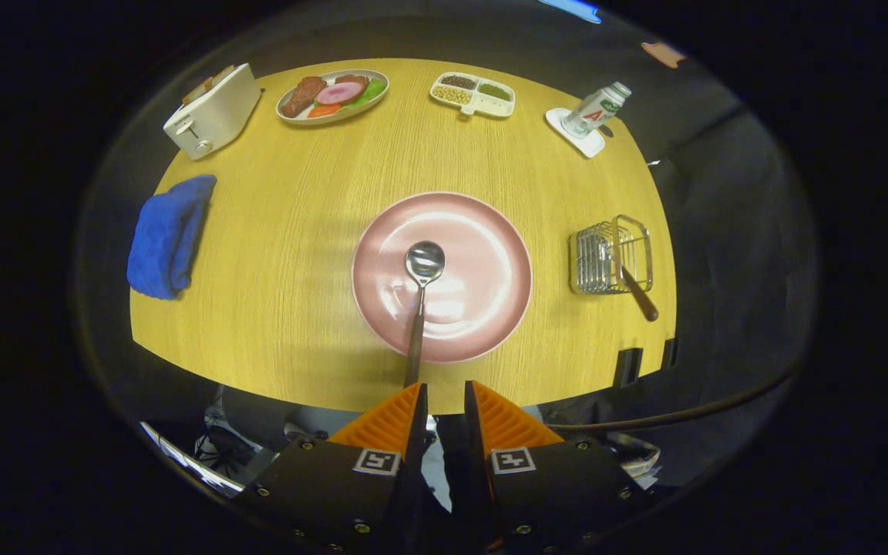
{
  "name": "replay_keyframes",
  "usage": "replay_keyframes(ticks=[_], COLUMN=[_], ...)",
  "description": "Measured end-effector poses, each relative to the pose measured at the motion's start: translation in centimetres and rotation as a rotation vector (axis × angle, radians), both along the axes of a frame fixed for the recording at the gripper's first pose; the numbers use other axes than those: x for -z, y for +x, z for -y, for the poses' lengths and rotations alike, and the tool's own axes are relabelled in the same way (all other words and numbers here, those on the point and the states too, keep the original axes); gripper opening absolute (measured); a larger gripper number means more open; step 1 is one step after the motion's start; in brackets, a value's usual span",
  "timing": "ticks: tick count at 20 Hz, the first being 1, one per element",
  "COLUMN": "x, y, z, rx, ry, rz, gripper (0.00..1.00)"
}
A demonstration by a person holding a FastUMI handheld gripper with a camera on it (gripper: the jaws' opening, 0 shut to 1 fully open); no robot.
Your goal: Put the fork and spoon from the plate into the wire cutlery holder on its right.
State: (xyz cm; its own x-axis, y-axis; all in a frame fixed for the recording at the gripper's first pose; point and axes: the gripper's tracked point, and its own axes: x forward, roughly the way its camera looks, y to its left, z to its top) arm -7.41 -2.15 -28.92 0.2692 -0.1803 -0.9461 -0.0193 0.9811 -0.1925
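A pink plate [482, 254] lies in the middle of the round wooden table [282, 254]. On it rests the spoon [424, 262], its bowl near the plate's centre and its dark handle running over the near rim toward me. My gripper [445, 385] hovers high above the table's near edge, open by a narrow gap with nothing between its fingers. The spoon handle's end shows just left of the left fingertip [418, 393]. To the right of the plate stands the wire cutlery holder [594, 258]. A utensil with a brown handle [639, 294] leans out of it toward the table's edge; its head is hidden by the wires.
Along the far side stand a white toaster [213, 112], an oval plate of food [332, 96], a divided dish [473, 94] and a small bottle on a white coaster [597, 109]. A blue cloth [169, 235] lies at the left edge.
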Motion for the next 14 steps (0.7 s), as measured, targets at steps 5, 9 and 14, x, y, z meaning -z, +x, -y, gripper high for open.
replay_keyframes(ticks=[5,9,14], x=[3.9,6.0,8.1], y=[-0.6,0.0,0.1], z=[-1.2,-1.2,-1.3], rx=[0.018,0.016,0.018], ry=[0.065,0.056,0.071], rz=[-0.039,-0.047,-0.081], gripper=[0.28,0.29,0.28])
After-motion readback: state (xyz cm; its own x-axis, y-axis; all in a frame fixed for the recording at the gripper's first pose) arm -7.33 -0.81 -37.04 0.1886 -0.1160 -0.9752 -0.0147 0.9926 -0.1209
